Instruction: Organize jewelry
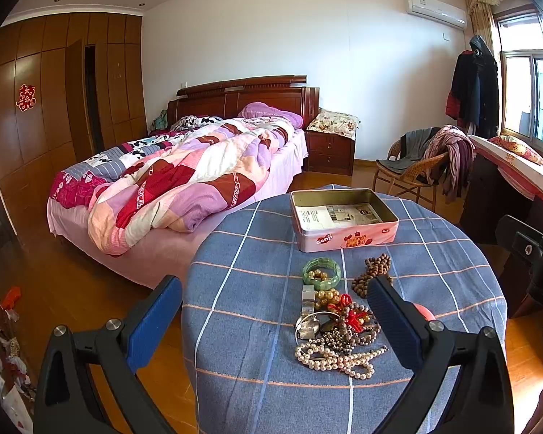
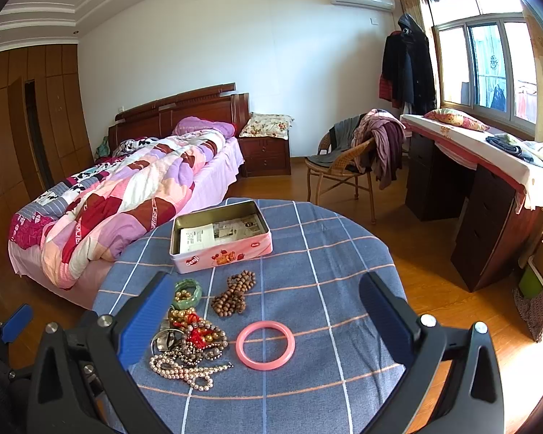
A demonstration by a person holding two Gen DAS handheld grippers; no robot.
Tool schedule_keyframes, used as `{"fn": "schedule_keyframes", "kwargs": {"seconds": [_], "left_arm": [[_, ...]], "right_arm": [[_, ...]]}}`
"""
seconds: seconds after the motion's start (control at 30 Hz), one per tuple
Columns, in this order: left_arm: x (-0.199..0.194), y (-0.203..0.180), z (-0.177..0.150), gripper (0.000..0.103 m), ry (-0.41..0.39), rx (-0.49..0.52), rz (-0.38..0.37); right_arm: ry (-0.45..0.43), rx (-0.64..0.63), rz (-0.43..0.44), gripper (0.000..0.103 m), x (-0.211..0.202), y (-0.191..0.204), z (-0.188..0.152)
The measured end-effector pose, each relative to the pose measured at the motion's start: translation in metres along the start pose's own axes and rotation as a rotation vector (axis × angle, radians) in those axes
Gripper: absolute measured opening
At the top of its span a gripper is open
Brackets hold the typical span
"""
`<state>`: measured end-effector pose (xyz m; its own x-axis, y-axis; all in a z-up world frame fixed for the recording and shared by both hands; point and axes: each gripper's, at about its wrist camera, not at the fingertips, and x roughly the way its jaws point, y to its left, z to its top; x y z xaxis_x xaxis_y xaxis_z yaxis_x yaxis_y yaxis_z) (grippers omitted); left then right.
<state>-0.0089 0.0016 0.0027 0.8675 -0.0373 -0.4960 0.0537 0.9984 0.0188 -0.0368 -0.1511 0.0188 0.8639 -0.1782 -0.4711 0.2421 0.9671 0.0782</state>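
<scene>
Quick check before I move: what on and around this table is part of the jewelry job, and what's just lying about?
Job:
pink tin
pink bangle
wooden beads
green bracelet
pearl necklace
tangled pile

Lying about:
bed
wicker chair
desk

Bare blue checked cloth (image 2: 325, 253) lies open ahead of the right gripper's (image 2: 268, 307) spread fingers, pink bangle (image 2: 265, 345) between them, jewelry heap (image 2: 188, 340) crowding the left finger, tin (image 2: 221, 238) farther ahead.
</scene>
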Motion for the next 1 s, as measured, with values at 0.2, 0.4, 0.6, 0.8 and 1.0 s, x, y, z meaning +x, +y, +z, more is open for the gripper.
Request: {"fn": "schedule_keyframes", "kwargs": {"seconds": [0.2,0.4,0.6,0.8,1.0], "left_arm": [[0.0,0.0,0.0,0.102,0.0,0.0,-0.001],[-0.001,0.0,0.0,0.102,0.0,0.001,-0.002],[0.001,0.0,-0.001,0.102,0.006,0.002,-0.003],[0.01,0.0,-0.001,0.102,0.026,0.005,-0.004],[0.023,-0.001,-0.004,0.102,0.045,0.017,-0.009]], "right_arm": [[0.0,-0.001,0.0,0.103,0.0,0.0,0.0],[0.008,-0.001,0.003,0.103,0.001,0.001,-0.003],[0.014,0.002,0.004,0.103,0.003,0.0,-0.005],[0.036,0.007,0.002,0.103,0.011,-0.003,-0.006],[0.061,0.014,-0.003,0.103,0.024,-0.005,-0.006]]}}
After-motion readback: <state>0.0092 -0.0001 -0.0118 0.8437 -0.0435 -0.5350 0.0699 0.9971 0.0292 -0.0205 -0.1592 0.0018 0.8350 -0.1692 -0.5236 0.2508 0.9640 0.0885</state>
